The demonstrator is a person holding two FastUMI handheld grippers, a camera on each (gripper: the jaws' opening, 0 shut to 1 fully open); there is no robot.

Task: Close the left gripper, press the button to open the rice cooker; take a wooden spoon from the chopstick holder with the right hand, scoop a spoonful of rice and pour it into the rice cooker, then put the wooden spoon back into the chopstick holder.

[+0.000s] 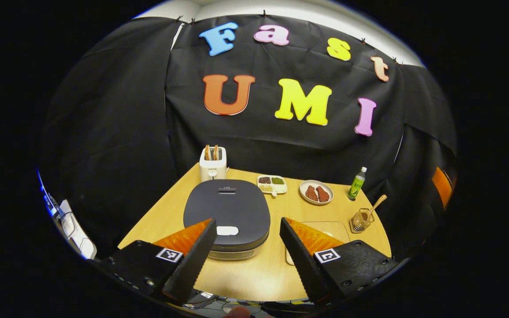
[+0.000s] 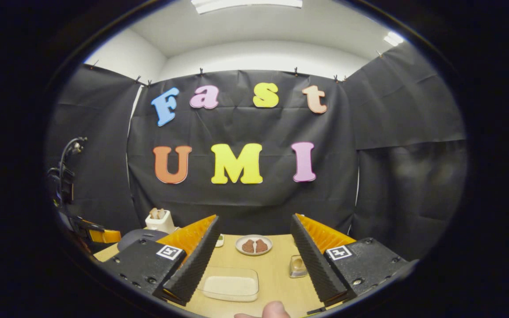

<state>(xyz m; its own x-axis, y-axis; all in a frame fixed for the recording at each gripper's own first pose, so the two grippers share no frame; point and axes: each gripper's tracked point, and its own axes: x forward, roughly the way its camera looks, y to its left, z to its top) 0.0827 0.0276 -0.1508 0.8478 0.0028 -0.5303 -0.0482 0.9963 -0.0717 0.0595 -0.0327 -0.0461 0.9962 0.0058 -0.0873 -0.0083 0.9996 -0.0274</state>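
Demo booth — black cloth wall (image 2: 245,194), kitchen props on table (image 1: 276,269).

Dark rice cooker (image 1: 227,213) shut; wooden spoon (image 1: 375,206) tilted in chopstick holder (image 1: 360,220).

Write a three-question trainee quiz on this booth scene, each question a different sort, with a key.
1. True or false: the rice cooker lid is open.
2. Where is the wooden spoon? A) in the chopstick holder B) in the right hand-held gripper C) on the plate
3. Fill in: the left hand-held gripper has its jaws ____.

Key: 1 false; 2 A; 3 open.
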